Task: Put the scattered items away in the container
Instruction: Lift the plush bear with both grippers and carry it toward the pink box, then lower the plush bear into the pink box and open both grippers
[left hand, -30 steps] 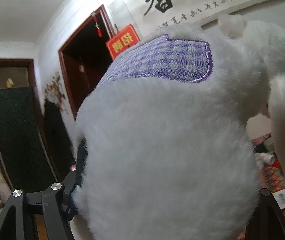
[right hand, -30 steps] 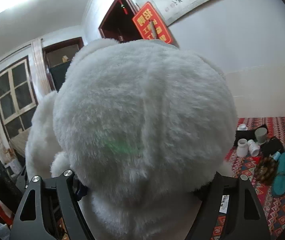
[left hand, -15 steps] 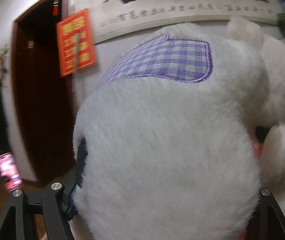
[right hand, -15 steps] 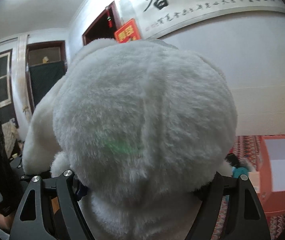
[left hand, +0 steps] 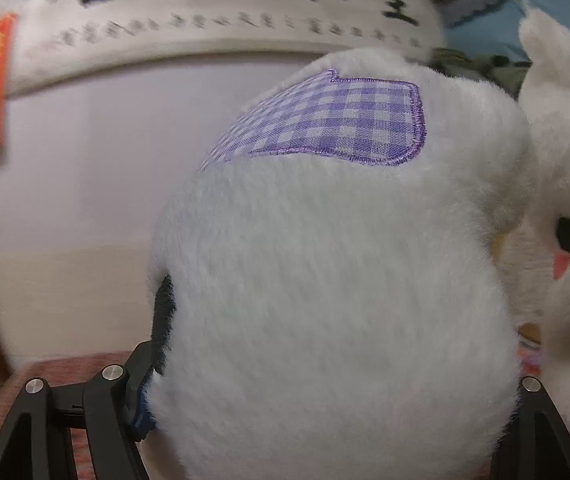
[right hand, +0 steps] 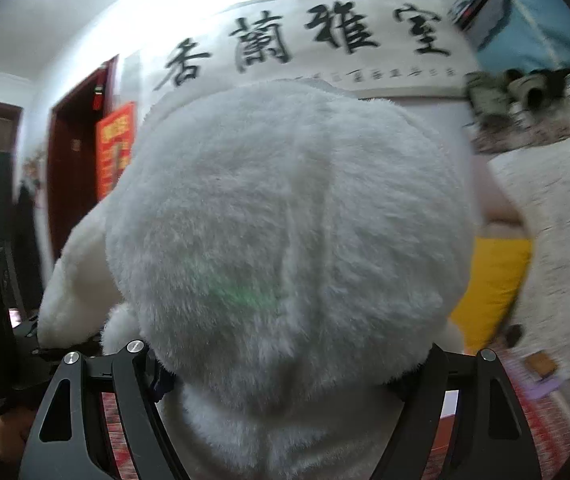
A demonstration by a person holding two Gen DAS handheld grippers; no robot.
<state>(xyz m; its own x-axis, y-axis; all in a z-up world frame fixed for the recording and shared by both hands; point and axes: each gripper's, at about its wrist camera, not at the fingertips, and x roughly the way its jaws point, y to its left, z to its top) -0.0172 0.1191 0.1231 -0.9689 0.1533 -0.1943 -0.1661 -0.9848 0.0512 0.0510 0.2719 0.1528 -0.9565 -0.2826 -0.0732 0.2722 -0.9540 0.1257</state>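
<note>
A big white plush toy (left hand: 333, 280) with a purple checked patch (left hand: 333, 120) fills the left wrist view. My left gripper (left hand: 325, 420) is shut on its body, with black fingers (left hand: 125, 392) pressed into the fur on either side. In the right wrist view another rounded part of the same plush toy (right hand: 285, 240) blocks most of the frame, and my right gripper (right hand: 285, 376) is shut on it. The toy is held up in the air between both grippers. No container shows in either view.
Behind the toy is a white wall with a long calligraphy scroll (right hand: 305, 44), a red poster (right hand: 115, 148) and a dark doorway (right hand: 73, 152). A yellow object (right hand: 493, 280) and a white fluffy cover (right hand: 557, 248) lie at the right. A red patterned rug (right hand: 541, 432) is below.
Both views have swung to the right: the doorway and red poster slid left and the scroll wall came to the centre. The plush toy stays held the same way in both grippers.
</note>
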